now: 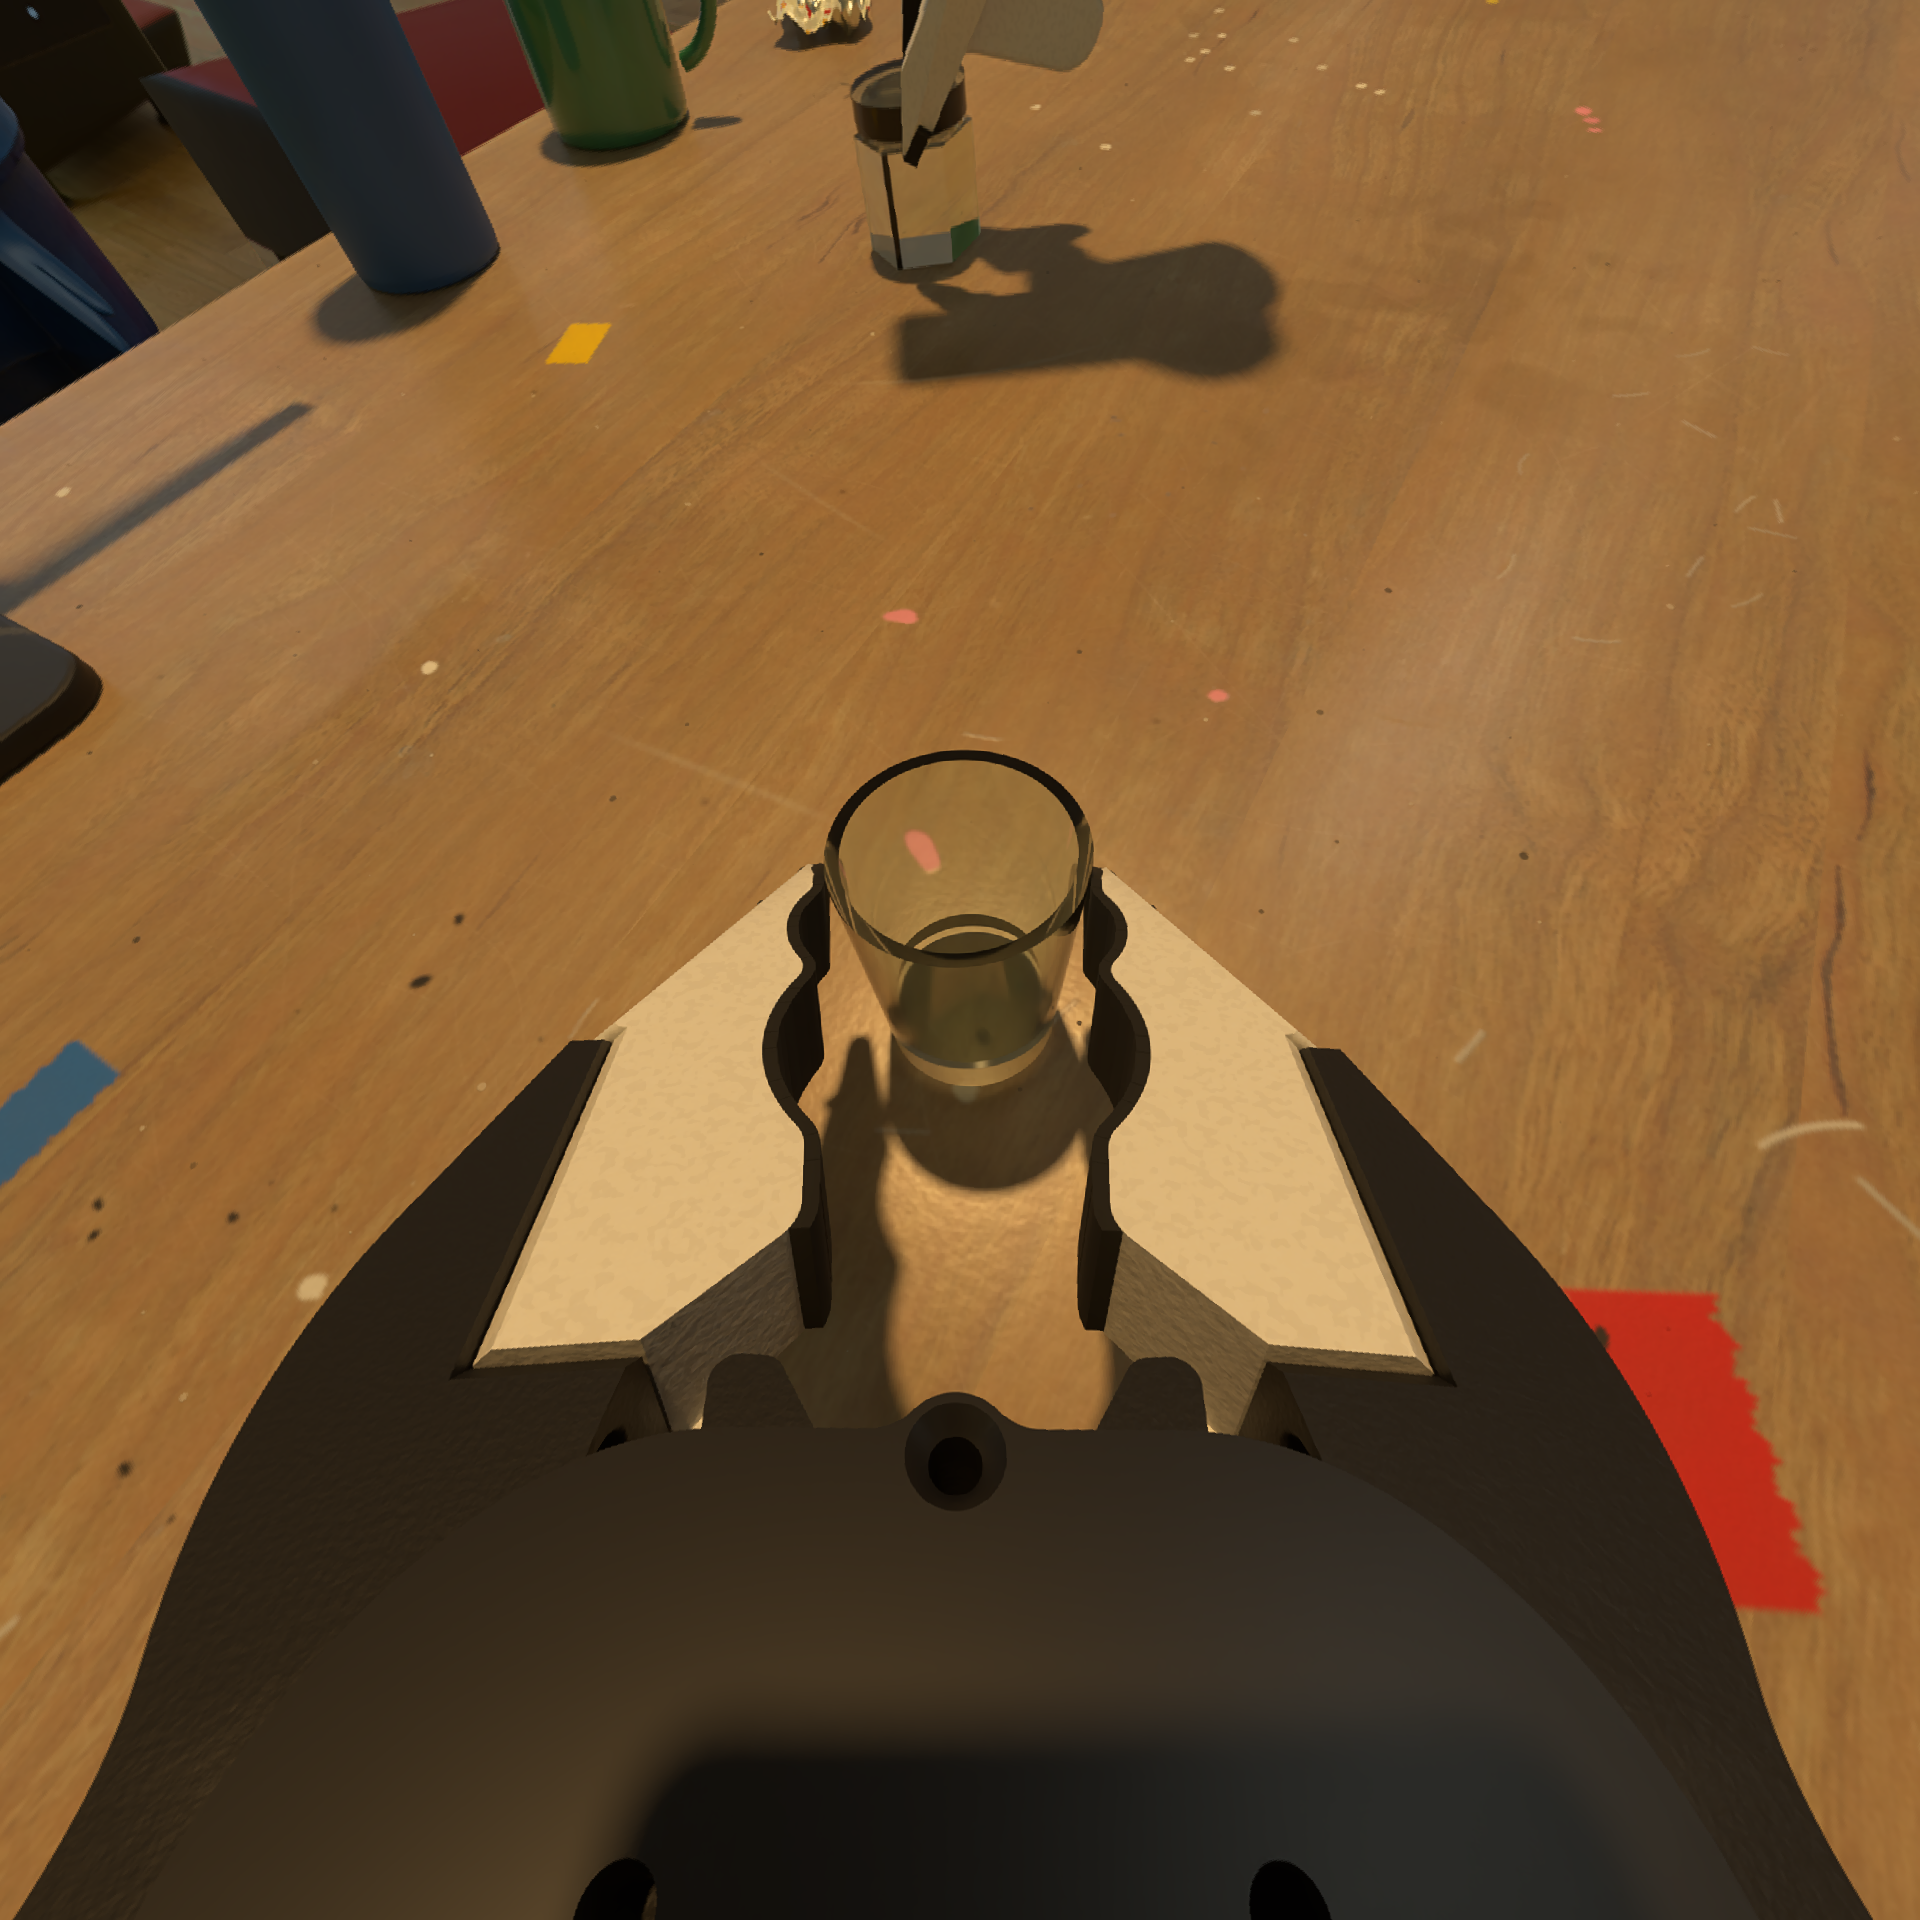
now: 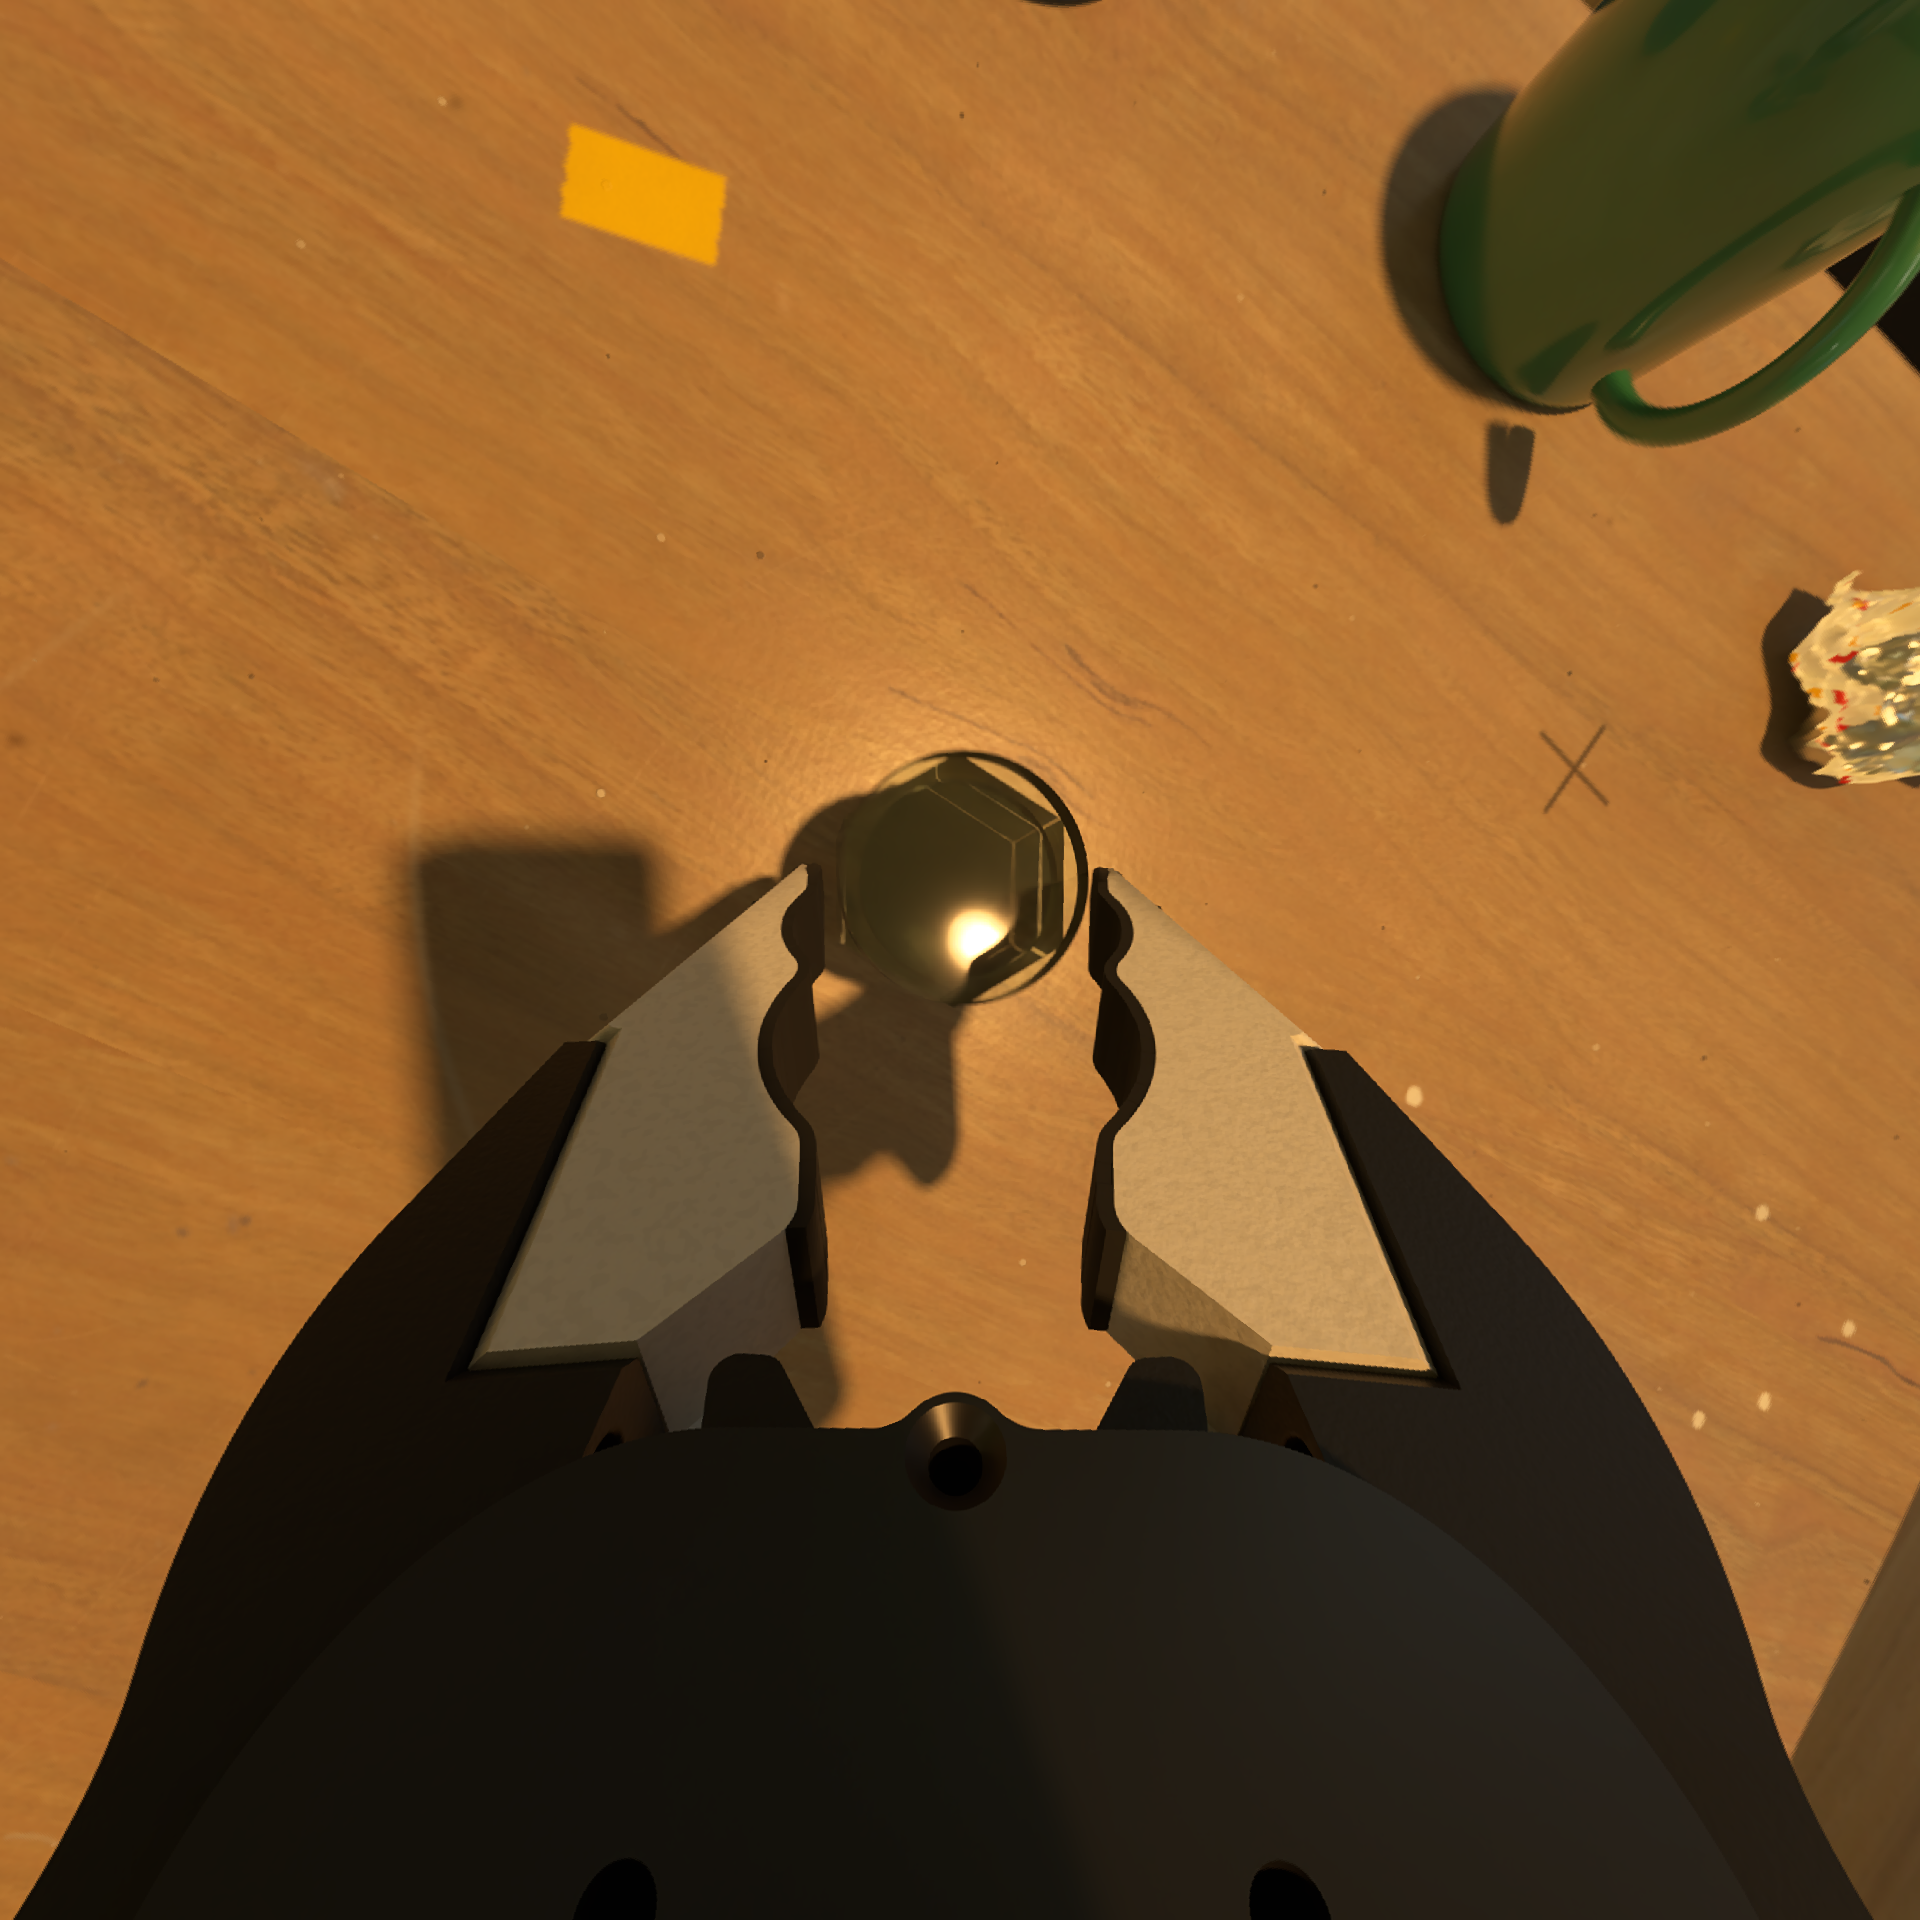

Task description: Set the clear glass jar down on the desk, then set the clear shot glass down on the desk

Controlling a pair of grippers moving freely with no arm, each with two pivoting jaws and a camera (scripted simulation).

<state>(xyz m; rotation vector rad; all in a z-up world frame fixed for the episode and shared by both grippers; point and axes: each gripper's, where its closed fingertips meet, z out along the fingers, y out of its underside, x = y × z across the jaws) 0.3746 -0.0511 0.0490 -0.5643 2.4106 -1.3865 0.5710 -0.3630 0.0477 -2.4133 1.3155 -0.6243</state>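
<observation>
The clear shot glass (image 1: 961, 925) is standing upright between the left claw (image 1: 956, 894) tips, which are clamping its rim, its base apparently resting on the bench (image 1: 1351, 623). Toward the bench's far edge, the clear glass jar (image 2: 961, 878), dark-lidded, is sitting just beyond the right claw (image 2: 951, 894), which is pointing steeply down with fingers spread apart.

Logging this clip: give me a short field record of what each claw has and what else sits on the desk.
left claw: shut on the clear shot glass, upright; whether its base touches the desk cannot be told
right claw: around the clear glass jar, seen from above; grip or gap unclear
jar in left wrist view: upright, base at the desk
bystanders: green mug, blue tumbler, crumpled wrapper
</observation>
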